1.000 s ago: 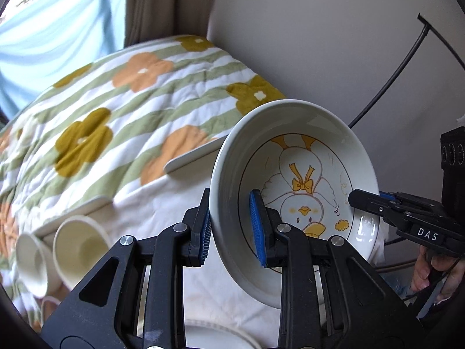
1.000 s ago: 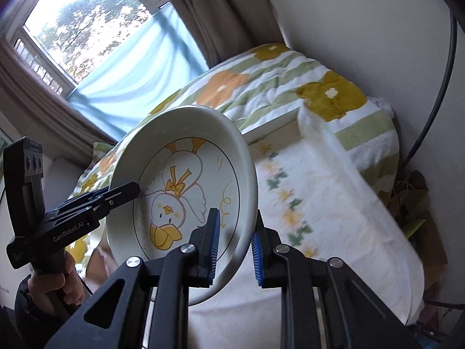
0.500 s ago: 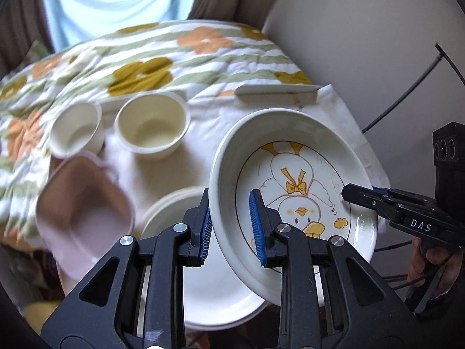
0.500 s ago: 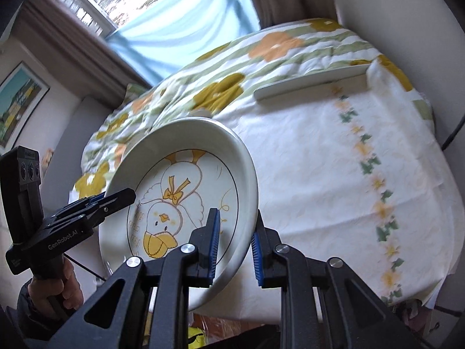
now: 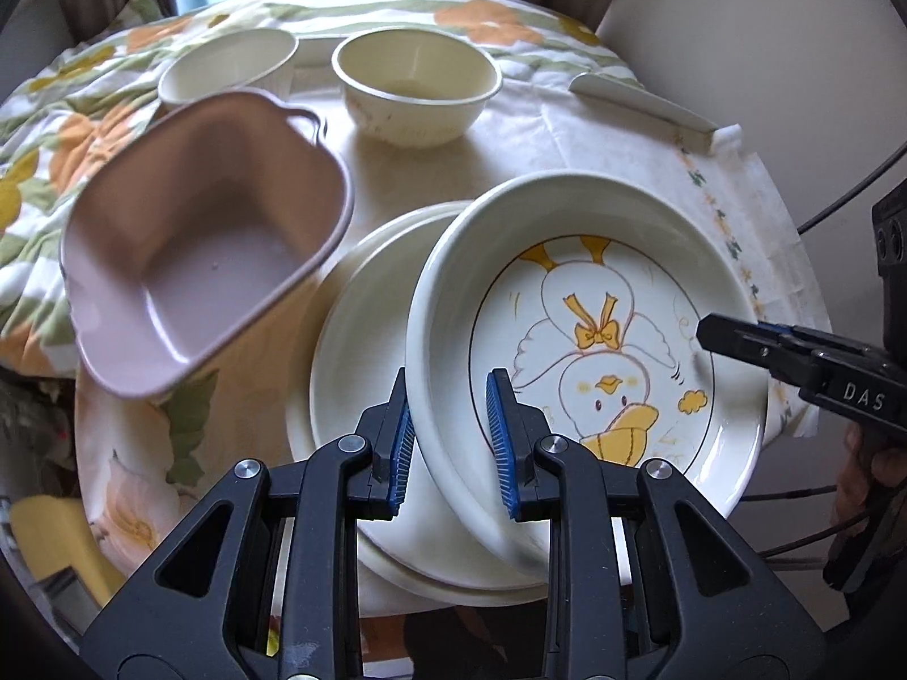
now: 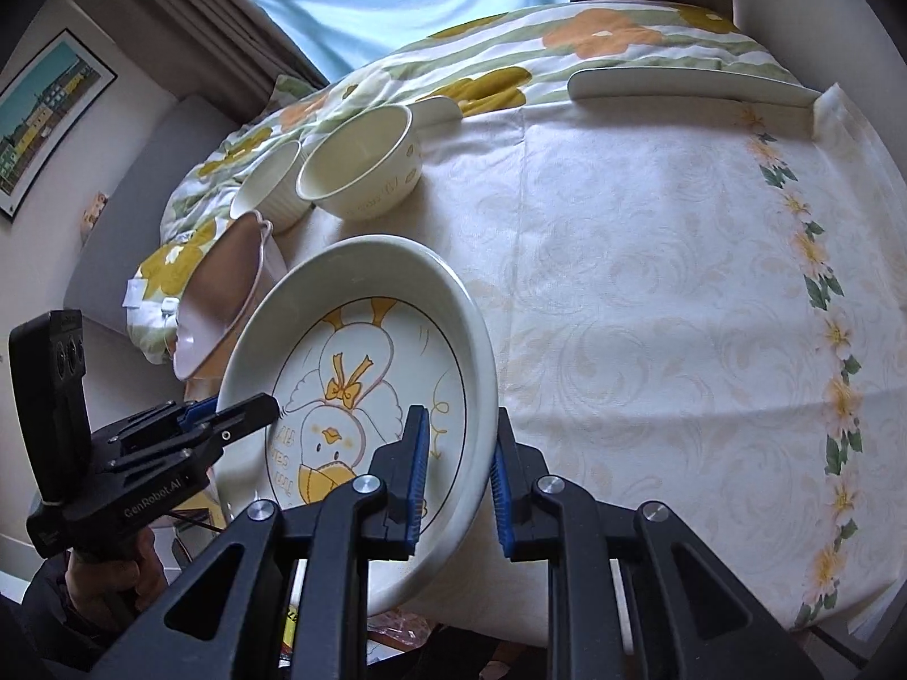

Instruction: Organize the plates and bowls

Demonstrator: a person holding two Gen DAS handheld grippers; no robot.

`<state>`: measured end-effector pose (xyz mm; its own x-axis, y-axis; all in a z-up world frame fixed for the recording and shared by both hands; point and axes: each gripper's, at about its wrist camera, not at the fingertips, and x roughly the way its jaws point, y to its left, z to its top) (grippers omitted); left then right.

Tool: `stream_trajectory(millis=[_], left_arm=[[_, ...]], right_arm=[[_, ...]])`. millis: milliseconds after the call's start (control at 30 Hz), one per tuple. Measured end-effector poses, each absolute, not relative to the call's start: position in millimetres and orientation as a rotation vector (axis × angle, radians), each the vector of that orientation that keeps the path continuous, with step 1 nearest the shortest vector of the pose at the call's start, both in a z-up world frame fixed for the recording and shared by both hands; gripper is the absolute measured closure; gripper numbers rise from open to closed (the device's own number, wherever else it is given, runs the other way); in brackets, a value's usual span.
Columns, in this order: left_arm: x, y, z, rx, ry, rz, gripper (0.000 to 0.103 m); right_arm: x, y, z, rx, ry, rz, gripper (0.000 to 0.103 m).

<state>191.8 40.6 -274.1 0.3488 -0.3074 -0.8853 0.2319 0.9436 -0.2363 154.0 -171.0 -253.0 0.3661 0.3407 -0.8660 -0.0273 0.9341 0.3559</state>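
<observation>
A deep white plate with a yellow duck drawing hangs tilted between both grippers. My left gripper is shut on its left rim. My right gripper is shut on the opposite rim, and in the left wrist view the right gripper comes in from the right. The duck plate hovers partly over a stack of plain white plates on the table. Whether it touches the stack I cannot tell. In the right wrist view the left gripper shows at the plate's left rim.
A pink square dish with handles sits left of the stack. Two cream bowls stand behind it. A flat white dish lies at the far edge of the floral tablecloth. A flowered quilt lies beyond.
Both grippers have carried the duck plate downward and over the table. The pink dish, the bowls and the plate stack have come into view, and the plate hangs less steeply tilted.
</observation>
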Motion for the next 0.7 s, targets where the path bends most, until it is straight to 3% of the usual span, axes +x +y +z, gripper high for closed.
stream_trajectory(millis=[700], left_arm=[[182,15,-284,0.201,1.102,-0.228,0.081]], right_arm=[[156,-159,-254,0.190,1.167,0.251,0.084]])
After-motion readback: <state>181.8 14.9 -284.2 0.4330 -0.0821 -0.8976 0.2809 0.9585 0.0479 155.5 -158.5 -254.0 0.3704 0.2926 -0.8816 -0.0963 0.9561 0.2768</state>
